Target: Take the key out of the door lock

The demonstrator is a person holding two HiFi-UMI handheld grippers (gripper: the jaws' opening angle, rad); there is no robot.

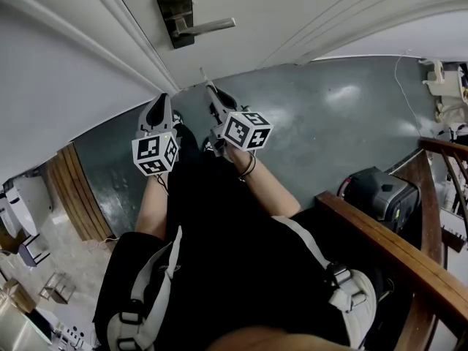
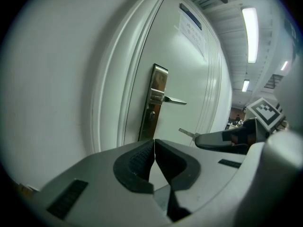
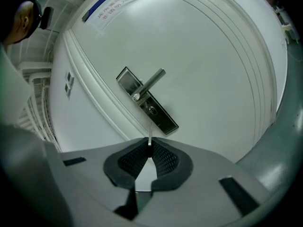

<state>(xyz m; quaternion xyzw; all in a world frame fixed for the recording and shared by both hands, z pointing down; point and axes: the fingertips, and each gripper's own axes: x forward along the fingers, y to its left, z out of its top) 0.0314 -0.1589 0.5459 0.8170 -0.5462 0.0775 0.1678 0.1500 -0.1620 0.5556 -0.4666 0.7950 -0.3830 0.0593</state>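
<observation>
Our left gripper (image 2: 154,148), over on the left, has its jaws pressed together with nothing between them. Just right of it, our right gripper (image 3: 149,148) is pinching the key (image 3: 149,135), with the thin blade poking out past the pads toward the door (image 1: 292,6). So the key's out of the lock, clear of the lock plate (image 3: 147,100) and its lever handle (image 3: 151,82). Higher up the door there's a paper notice (image 3: 106,6) with a blue strip, but the print's too small for us to read.

light: ceiling strips (image 2: 250,34) (bright) | edges: fisheye-dark | floor (image 1: 344,97): glare
</observation>
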